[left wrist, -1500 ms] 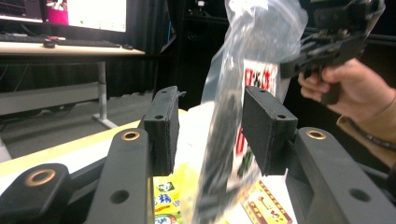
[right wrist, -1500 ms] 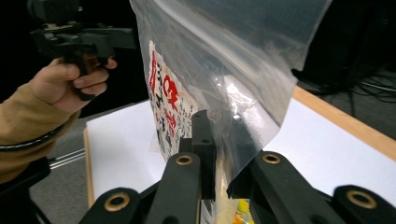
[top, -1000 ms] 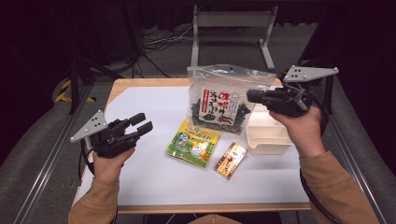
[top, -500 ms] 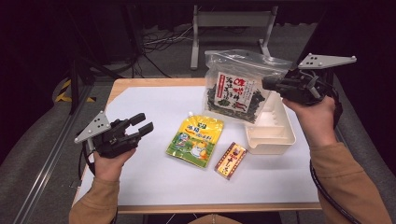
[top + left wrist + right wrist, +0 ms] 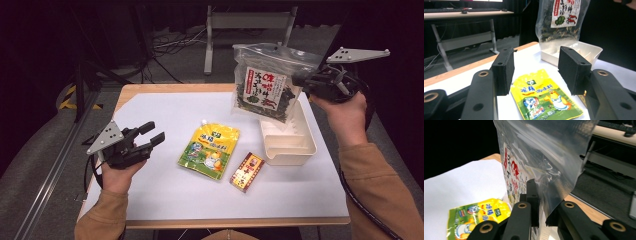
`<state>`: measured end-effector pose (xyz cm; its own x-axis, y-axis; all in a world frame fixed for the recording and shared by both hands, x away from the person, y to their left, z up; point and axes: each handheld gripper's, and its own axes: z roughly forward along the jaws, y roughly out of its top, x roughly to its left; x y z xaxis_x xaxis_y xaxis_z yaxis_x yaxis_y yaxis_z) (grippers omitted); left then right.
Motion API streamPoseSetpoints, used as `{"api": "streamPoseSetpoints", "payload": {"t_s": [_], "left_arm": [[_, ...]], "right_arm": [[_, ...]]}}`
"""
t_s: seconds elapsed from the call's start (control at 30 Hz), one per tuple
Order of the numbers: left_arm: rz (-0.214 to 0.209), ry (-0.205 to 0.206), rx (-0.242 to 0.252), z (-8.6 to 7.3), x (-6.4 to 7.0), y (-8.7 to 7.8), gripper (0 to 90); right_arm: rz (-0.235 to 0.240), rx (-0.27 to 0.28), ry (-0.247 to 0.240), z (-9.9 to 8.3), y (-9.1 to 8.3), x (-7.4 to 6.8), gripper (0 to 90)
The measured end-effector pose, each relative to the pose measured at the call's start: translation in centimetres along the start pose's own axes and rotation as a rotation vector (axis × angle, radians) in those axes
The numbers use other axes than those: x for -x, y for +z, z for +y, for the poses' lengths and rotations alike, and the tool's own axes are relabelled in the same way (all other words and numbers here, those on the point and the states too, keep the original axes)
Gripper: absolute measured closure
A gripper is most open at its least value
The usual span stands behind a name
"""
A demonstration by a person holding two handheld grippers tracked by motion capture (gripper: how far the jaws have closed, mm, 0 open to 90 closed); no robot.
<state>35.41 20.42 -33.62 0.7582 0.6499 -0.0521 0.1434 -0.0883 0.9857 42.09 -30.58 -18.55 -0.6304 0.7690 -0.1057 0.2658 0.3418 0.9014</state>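
Clear crinkly plastic seaweed bag (image 5: 265, 82), red-lettered label, pinched in right gripper (image 5: 300, 80) above white tray (image 5: 290, 142). Left gripper (image 5: 152, 135) gapes wide, empty

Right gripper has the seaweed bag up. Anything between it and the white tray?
Nothing visible. The seaweed bag, pinched in the right gripper, hangs over the far end of the white tray, whose compartments look empty.

both my grippers, left gripper (image 5: 152, 135) and right gripper (image 5: 300, 80), are black, each topped with a grey three-cornered plate dotted with screws. brass-ringed rivets on the jaw links, black cables trailing, tan sleeves (image 5: 107, 217) at my wrists.
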Motion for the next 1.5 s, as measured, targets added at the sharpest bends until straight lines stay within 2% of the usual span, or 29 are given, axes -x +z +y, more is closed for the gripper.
{"api": "streamPoseSetpoints", "payload": {"t_s": [0.2, 0.3, 0.37, 0.93, 1.2, 1.5], "left_arm": [[0.019, 0.011, -0.033, -0.4, 0.0, 0.5, 43.9], [0.013, -0.004, -0.053, -0.6, 0.0, 0.7, 42.9], [0.018, 0.004, -0.062, -0.6, -0.1, 0.8, 42.6], [0.032, -0.015, -0.121, -1.4, -0.5, 1.4, 41.6], [0.025, -0.022, -0.141, -1.7, -0.6, 1.7, 41.3], [0.017, -0.031, -0.159, -1.9, -0.5, 2.0, 40.5]], "right_arm": [[-0.047, -0.015, 0.007, -0.1, -0.2, 1.1, 84.4], [-0.062, -0.018, 0.018, -0.4, -0.3, 1.7, 84.3], [-0.072, -0.021, 0.017, -0.5, -0.2, 2.1, 84.3], [-0.15, -0.08, 0.094, -3.0, 0.6, 5.4, 84.1], [-0.176, -0.092, 0.109, -3.9, 0.7, 6.3, 83.7], [-0.186, -0.128, 0.105, -4.7, 1.8, 6.2, 82.7]]}}
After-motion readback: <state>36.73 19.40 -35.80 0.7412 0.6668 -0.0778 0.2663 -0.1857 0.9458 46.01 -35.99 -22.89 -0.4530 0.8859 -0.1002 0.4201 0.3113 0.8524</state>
